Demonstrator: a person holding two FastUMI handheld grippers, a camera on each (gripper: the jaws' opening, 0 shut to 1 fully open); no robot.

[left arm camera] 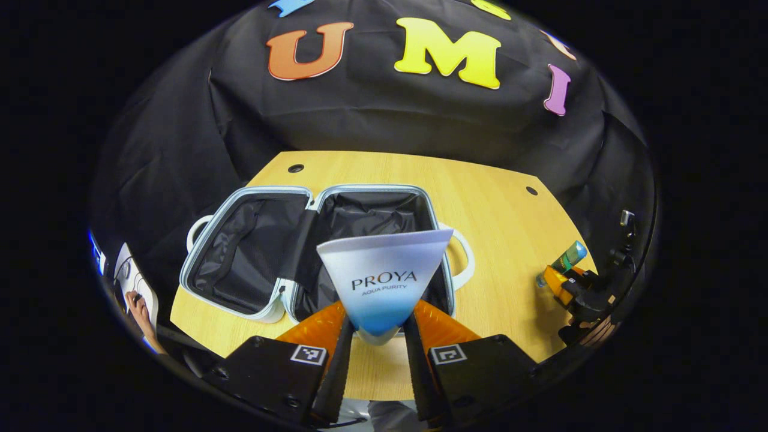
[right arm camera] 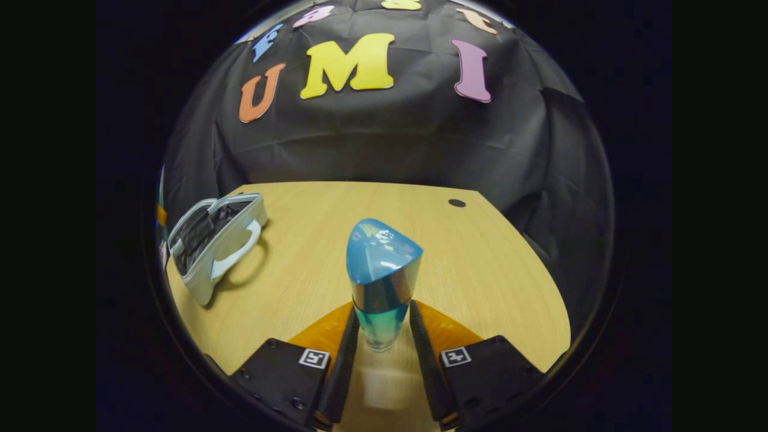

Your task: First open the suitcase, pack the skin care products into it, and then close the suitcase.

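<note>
The small suitcase [left arm camera: 312,246] lies open flat on the wooden table, both dark-lined halves bare. My left gripper [left arm camera: 377,336] is shut on a white-and-blue tube [left arm camera: 384,279], held upright just in front of the suitcase's right half. In the right gripper view, my right gripper [right arm camera: 380,345] is shut on a bottle with a blue cap [right arm camera: 381,276], lifted over the table; the suitcase [right arm camera: 213,243] sits far off to its left. The left gripper view also catches the right gripper [left arm camera: 579,291] with the blue-capped bottle [left arm camera: 567,261] at the table's right edge.
The wooden table [right arm camera: 480,270] has bare surface to the right of the suitcase, with small round holes [left arm camera: 531,191] near its back edge. A hand [left arm camera: 139,306] shows at the far left by the table's edge. Black cloth hangs behind.
</note>
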